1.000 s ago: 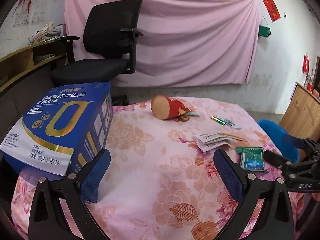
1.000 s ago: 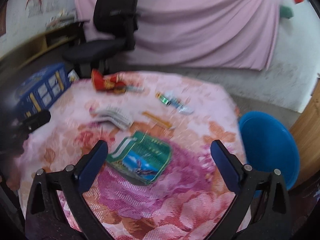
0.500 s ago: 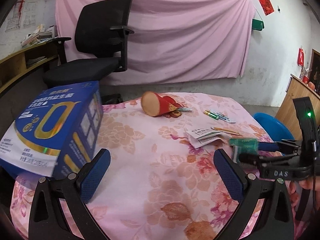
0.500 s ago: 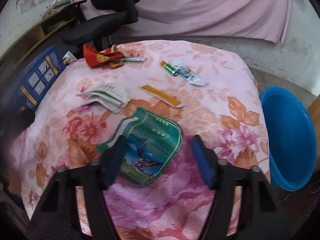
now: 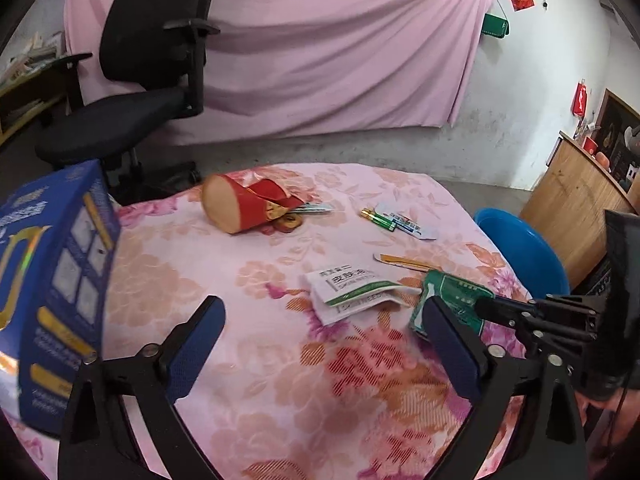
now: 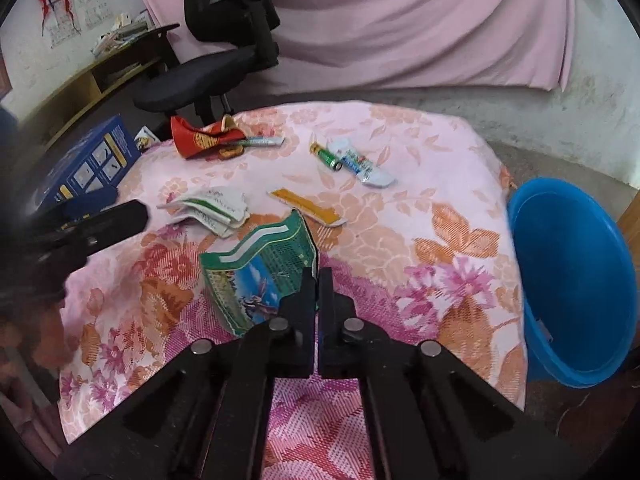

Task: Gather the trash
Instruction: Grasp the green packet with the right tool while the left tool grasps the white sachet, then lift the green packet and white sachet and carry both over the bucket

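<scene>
First piece of trash is pinched, nothing in the bin yet.

My right gripper squeezes the green packet near the table's right edge, beside the one blue bin. My left gripper stays wide, empty. Left: one red cup, one white packet, one orange strip.

Glossy green wrapper (foil-like) on woven floral tablecloth

We see the right gripper pinched on the edge of a green packet, which stands bent up off the flowered tablecloth. White wrappers and a yellow strip lie beyond it. A blue basin sits beside the table.
</scene>
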Motion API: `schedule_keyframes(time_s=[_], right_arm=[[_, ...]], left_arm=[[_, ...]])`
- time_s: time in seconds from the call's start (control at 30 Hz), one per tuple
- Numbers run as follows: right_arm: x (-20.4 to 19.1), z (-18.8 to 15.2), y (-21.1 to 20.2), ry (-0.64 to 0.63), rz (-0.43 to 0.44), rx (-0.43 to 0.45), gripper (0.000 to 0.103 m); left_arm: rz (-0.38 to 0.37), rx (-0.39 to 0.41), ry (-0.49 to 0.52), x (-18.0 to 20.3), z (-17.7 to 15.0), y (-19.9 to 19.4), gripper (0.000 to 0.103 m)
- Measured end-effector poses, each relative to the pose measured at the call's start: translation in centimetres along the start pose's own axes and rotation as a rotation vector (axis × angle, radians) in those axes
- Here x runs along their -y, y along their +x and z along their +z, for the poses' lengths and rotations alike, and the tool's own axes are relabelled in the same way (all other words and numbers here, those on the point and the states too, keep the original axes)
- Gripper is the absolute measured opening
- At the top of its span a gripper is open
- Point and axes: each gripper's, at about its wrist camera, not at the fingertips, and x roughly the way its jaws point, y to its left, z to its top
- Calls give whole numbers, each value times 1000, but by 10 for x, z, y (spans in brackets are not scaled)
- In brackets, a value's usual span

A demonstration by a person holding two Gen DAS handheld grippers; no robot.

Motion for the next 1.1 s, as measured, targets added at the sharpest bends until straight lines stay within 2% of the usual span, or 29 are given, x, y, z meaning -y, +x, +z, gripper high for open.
schedule_keyframes(time_s=[0.13, 0.23, 0.4, 0.5, 0.83, 1.1], right_arm=[[11, -2, -12, 26, -71, 53, 28], [25, -1, -19, 62, -102, 82, 28], [44, -1, -22, 124, -89, 100, 28], [49, -2, -23, 143, -66, 105, 28], [44, -5, -27, 122, -40, 139, 28], [51, -7, -33, 159, 6, 174, 28]], left_arm=[[-28, -24, -39, 1, 5, 10, 93], [-31, -43, -24, 8, 8, 19, 93], [-17, -97, 1, 22, 12, 42, 92], [7, -159, 10, 23, 10, 57, 73], [13, -148, 13, 21, 9, 60, 71], [14, -117, 12, 22, 6, 53, 70]])
